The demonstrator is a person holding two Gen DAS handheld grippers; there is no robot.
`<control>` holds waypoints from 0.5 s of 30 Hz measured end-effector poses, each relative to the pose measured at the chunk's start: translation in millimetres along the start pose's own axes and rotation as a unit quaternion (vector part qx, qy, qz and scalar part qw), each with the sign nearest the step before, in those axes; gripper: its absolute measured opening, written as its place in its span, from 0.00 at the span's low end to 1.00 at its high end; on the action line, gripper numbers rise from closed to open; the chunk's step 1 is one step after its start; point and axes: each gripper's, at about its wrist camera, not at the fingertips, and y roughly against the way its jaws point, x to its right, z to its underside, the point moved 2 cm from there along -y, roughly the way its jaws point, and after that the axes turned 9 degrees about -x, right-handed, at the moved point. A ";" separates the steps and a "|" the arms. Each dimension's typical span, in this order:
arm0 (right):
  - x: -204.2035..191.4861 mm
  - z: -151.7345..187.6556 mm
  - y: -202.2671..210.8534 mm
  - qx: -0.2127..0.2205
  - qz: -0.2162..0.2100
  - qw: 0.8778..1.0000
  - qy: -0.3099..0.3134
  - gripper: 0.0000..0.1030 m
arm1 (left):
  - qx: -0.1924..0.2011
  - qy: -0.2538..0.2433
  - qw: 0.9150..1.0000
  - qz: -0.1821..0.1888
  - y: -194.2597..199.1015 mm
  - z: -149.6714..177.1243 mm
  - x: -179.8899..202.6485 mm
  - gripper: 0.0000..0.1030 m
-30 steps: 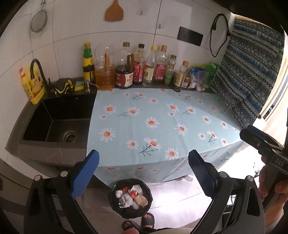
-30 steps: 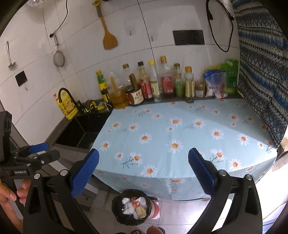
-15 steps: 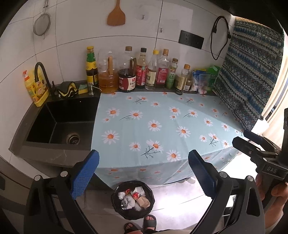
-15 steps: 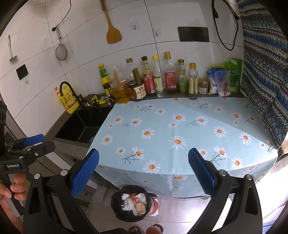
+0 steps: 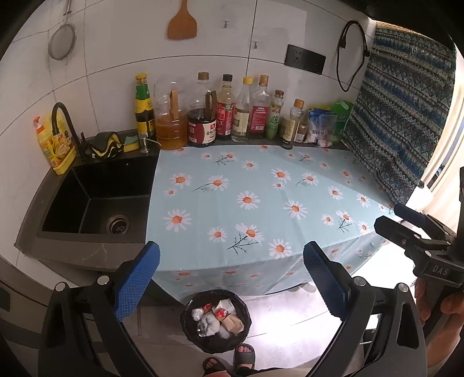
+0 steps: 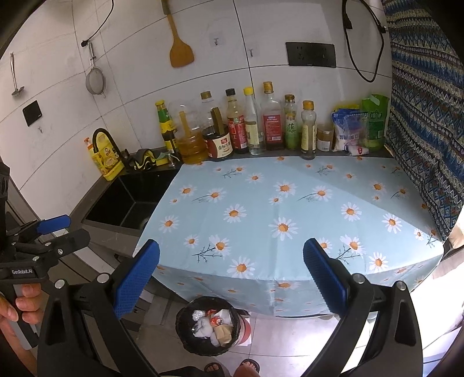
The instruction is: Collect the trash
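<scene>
Left wrist view looks down on a tabletop covered by a pale blue daisy-print cloth, its surface bare from the front edge to the row of things along the back edge. The left gripper hangs in front of the tabletop's front edge, jaws spread wide with nothing between the blue pads. Below that edge, on the tiled floor, stands a black trash bin holding crumpled paper, wrappers and a brown scrap; two sandalled feet show just in front of it.

At the right of this view the right gripper is seen side-on, held by a hand; its own camera shows its jaws equally wide apart and empty, with the bin again below the front edge.

Along the back edge stand sauce and oil bottles, with packets towards the back right corner. Left of the cloth lies a black sink with a curved black tap and a yellow detergent bottle. A wooden spatula and a strainer hang on the white tiled wall.
</scene>
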 end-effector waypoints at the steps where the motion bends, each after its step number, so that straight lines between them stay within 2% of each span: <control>1: -0.1 -0.1 0.6 0.000 0.003 1.000 0.001 0.95 | 0.000 0.001 1.000 0.000 -0.5 0.0 -0.4 0.93; 15: 6.7 -0.8 5.6 0.009 0.011 1.000 -0.006 0.95 | -0.010 0.000 1.000 0.002 -5.2 -1.8 4.4 0.93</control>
